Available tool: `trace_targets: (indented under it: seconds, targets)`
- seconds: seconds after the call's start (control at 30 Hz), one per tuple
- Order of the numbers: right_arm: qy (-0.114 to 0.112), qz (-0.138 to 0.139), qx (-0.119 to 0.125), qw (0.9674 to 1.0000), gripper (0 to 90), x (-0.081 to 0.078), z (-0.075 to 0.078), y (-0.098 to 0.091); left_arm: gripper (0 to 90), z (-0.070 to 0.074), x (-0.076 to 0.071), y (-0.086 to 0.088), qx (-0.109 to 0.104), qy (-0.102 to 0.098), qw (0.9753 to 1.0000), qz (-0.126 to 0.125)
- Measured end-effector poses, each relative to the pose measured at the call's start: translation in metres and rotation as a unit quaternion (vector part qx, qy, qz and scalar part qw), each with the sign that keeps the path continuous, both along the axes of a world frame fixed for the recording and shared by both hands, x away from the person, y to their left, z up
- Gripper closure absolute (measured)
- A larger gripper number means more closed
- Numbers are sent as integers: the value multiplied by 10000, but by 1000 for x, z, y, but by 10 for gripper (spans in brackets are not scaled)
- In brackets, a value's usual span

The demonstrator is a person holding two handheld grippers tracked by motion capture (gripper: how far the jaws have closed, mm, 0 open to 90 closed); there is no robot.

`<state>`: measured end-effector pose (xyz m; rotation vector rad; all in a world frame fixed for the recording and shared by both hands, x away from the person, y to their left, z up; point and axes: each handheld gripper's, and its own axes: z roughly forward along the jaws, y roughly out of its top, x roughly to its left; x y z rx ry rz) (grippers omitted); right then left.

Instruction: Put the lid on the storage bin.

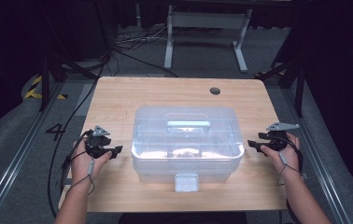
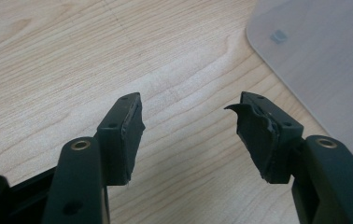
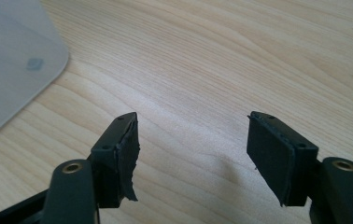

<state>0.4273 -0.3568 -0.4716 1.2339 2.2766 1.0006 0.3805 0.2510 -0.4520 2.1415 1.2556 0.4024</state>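
Observation:
A clear plastic storage box [image 1: 187,142] with a lid, a top handle [image 1: 188,124] and a front latch [image 1: 186,182] stands in the middle of the wooden table [image 1: 118,98]. My left gripper [image 1: 117,150] rests low over the table just left of the box, jaws open with bare wood between them. In the left gripper view the box's frosted corner [image 2: 324,60] lies at the upper right of my left gripper [image 2: 188,126]. My right gripper [image 1: 251,143] sits just right of the box, open and empty; the box corner [image 3: 11,65] shows at the upper left of my right gripper [image 3: 193,149].
A round cable hole [image 1: 215,90] sits near the table's far edge. Cables trail from both grippers off the table's sides. Bare wood lies in front of and behind the box. A metal frame [image 1: 207,28] stands on the floor beyond.

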Motion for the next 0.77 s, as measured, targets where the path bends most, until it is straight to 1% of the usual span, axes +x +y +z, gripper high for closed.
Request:
trace_targets:
  seconds: [0.03,0.1,0.13,0.17,0.23,0.3,0.33,0.37,0.4,0.5,0.53,0.57,0.6,0.67,0.73,0.77]
  targets:
    - [-47,-17,5,10000,339,0,-2,0,411,-1,0,0,30,-51,10000,5]
    - [-61,-18,21,10000,332,1,-5,1,408,-3,1,0,12,-47,10000,30]
    - [-21,-99,67,9999,317,0,-6,1,397,-3,1,0,14,-60,10000,50]
    - [-17,-151,116,9998,299,0,-7,1,395,-3,1,0,26,-114,9999,54]
    - [-56,-237,195,9995,266,0,-9,2,389,-4,0,-1,20,-139,9999,54]
    - [-40,-258,164,9995,222,0,-12,3,384,-4,0,-2,52,-124,9999,39]
    - [-44,-269,104,9996,209,0,-13,4,380,-5,0,-2,41,-100,9999,66]
    - [-44,-269,104,9996,209,0,-13,4,378,-5,0,-2,41,-100,9999,66]
    - [-46,-230,33,9997,181,-1,-15,6,378,-6,0,-2,8,-106,9999,54]
    - [-57,-206,-14,9998,169,-1,-15,8,377,-8,0,-1,-28,-70,10000,64]
    - [-70,-193,-71,9998,159,-1,-15,9,378,-9,-1,0,-46,-123,9998,116]
    - [-81,-177,-91,9998,158,-1,-15,9,379,-9,-1,0,-46,-123,9998,116]
    - [-96,-173,-82,9998,158,-1,-16,9,380,-9,-1,0,-27,-168,9998,125]
    - [-102,-159,-78,9998,158,-1,-16,9,379,-9,-2,0,-66,-232,9996,132]
    - [-97,-160,-69,9998,158,-1,-17,9,375,-10,-1,1,-154,-199,9996,113]
    - [-97,-160,-69,9998,158,-1,-17,9,373,-10,-1,1,-154,-199,9996,113]
